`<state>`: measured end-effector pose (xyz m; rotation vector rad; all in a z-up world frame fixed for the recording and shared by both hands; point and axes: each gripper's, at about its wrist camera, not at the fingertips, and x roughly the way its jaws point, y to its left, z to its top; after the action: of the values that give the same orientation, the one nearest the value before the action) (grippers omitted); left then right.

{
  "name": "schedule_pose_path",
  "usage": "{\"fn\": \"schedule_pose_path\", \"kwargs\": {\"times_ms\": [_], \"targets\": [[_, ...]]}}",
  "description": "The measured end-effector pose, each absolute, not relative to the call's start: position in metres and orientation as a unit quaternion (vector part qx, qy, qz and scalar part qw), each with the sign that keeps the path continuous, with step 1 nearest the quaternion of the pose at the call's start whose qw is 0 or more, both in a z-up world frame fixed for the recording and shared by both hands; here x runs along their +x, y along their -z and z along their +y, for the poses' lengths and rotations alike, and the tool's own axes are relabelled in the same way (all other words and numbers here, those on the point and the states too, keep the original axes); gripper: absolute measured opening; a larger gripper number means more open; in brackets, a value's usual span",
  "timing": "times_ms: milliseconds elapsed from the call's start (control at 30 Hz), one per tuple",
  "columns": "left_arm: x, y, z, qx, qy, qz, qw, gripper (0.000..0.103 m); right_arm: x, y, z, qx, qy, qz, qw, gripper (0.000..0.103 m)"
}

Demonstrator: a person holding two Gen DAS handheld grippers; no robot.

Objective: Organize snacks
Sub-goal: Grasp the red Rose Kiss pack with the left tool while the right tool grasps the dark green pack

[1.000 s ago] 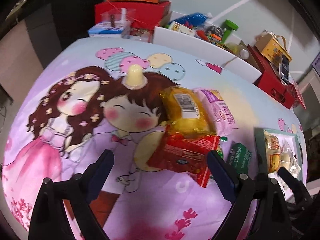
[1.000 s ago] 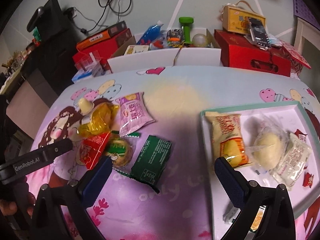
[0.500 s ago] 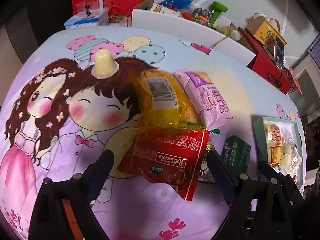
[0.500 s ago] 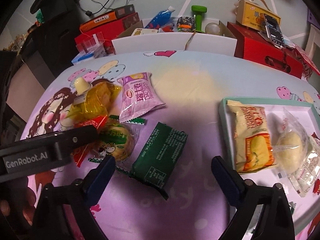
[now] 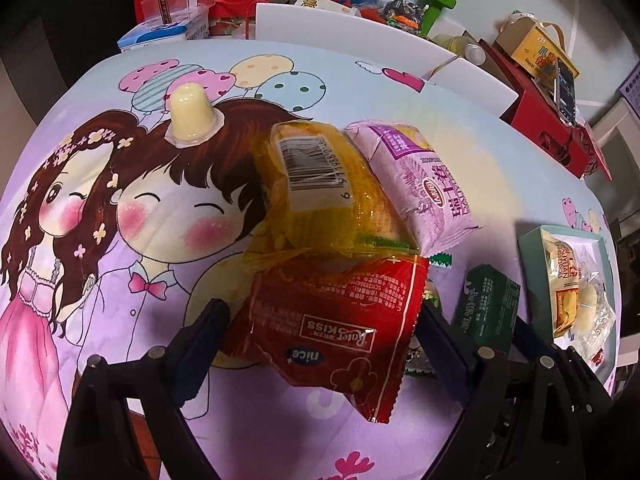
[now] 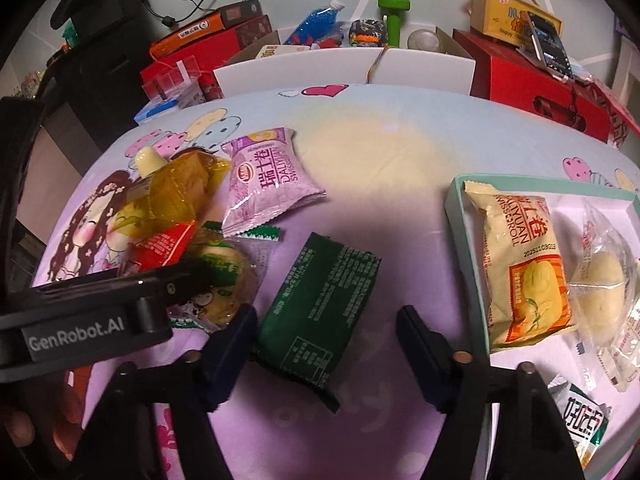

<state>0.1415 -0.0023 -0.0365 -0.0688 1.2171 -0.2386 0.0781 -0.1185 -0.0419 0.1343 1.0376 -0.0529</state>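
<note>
My left gripper [image 5: 320,332] is open, its fingers on either side of a red snack packet [image 5: 332,320] that lies on the cartoon cloth. Behind it lie a yellow packet [image 5: 320,188] and a pink Swiss-roll packet [image 5: 424,184]. My right gripper [image 6: 326,340] is open, its fingers straddling a dark green packet [image 6: 320,300]. A round cake in clear wrap [image 6: 224,280] lies left of it, partly under the left gripper's body [image 6: 80,320]. A teal tray [image 6: 464,240] at right holds a yellow Swiss-roll packet [image 6: 520,264] and a bun in clear wrap [image 6: 600,280].
A pale jelly cup [image 5: 192,116] stands at the cloth's far left. Red boxes [image 6: 536,76], a white open box [image 6: 340,68] of bottles and toys, and a black cabinet [image 6: 92,56] line the far edge. A small packet [image 6: 580,416] lies at the tray's near corner.
Both grippers moved forward and down: the left closed in around the red packet, the right shifted left from the tray to straddle the green packet. No packet has moved.
</note>
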Motion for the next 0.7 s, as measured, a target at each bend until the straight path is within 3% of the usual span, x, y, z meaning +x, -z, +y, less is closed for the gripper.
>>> {"fn": "schedule_pose_path", "kwargs": {"times_ms": [33,100,500,700], "targets": [[0.1401,0.036,-0.0013,-0.034,0.113,0.569,0.814,0.084,0.0777,0.0412,-0.1181,0.064,0.024,0.494,0.867,0.062],[0.1413,0.0358,0.0,-0.04,0.115,0.569,0.813,0.083,0.0777,0.0404,-0.1174,0.064,0.022,0.495,0.866,0.053],[0.1437,0.0384,0.0032,-0.055,0.118,0.564,0.815,0.079,0.0774,0.0469,-0.1215,0.07,0.023,0.501,0.862,0.051],[0.1432,0.0344,0.0055,-0.053,0.114,0.561,0.818,0.065,0.0759,0.0445,-0.1221,0.072,0.025,0.499,0.863,0.049]]}}
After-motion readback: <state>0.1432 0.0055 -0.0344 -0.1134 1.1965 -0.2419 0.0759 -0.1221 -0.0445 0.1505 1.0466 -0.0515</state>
